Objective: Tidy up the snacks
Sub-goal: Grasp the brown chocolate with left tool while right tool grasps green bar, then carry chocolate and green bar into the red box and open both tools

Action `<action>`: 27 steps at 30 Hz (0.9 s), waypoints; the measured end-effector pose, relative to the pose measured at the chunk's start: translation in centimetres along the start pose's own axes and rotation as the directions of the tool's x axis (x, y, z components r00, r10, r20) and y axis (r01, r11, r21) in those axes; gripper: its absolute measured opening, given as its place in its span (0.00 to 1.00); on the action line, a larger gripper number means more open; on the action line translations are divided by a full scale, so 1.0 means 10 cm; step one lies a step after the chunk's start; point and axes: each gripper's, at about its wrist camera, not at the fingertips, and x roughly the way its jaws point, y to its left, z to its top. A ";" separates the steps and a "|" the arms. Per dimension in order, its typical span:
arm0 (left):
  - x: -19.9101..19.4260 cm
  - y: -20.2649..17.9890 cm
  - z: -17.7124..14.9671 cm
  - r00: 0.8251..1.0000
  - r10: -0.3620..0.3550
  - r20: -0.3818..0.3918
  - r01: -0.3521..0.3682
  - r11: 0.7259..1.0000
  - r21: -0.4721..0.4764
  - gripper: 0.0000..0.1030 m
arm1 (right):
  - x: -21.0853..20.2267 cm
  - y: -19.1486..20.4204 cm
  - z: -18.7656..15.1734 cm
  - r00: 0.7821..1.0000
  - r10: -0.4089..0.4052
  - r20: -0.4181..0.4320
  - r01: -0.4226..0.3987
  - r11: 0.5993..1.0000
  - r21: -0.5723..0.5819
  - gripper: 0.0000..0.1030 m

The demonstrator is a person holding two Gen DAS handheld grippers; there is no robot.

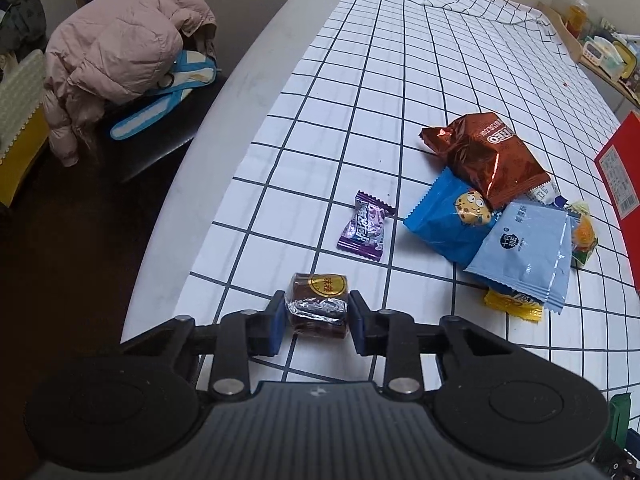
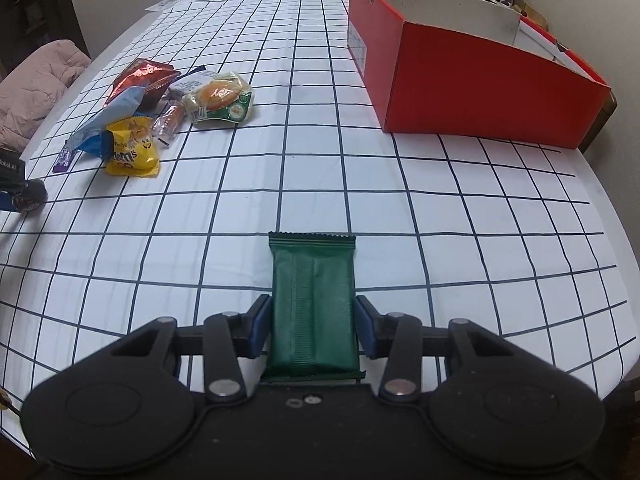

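Note:
My left gripper [image 1: 317, 315] is shut on a small brown foil-wrapped chocolate [image 1: 319, 303] with a gold label, low over the checked tablecloth. My right gripper [image 2: 313, 325] is shut on a dark green snack packet [image 2: 313, 304] that lies flat between the pads. A pile of snacks lies ahead: a brown Oreo bag [image 1: 486, 156], a blue cookie packet [image 1: 450, 222], a pale blue packet [image 1: 526, 254], a purple candy [image 1: 364, 226], a yellow M&M's bag [image 2: 132, 148] and an orange-and-green pastry packet [image 2: 218, 98]. An open red box [image 2: 472, 80] stands at the far right.
The white table with the checked cloth [image 2: 320, 184] curves off at the left and right edges. A chair with a pink jacket [image 1: 120, 40] stands left of the table. A shelf with small items [image 1: 604, 48] is at the far right.

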 end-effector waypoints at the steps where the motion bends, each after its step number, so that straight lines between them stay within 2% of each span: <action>1: -0.01 0.00 0.00 1.000 0.000 0.003 0.000 1.000 0.003 0.29 | 0.00 0.00 0.00 1.000 0.003 0.001 -0.003 1.000 0.002 0.41; 11: -0.21 -0.08 -0.02 1.000 -0.009 0.016 0.009 1.000 0.015 0.29 | -0.18 -0.08 0.06 0.999 0.015 0.047 -0.015 1.000 0.002 0.41; 27: -0.91 -0.78 0.03 0.986 -0.142 0.086 0.128 0.980 0.149 0.29 | -0.70 -0.38 0.42 0.977 0.039 0.209 -0.031 0.999 -0.042 0.41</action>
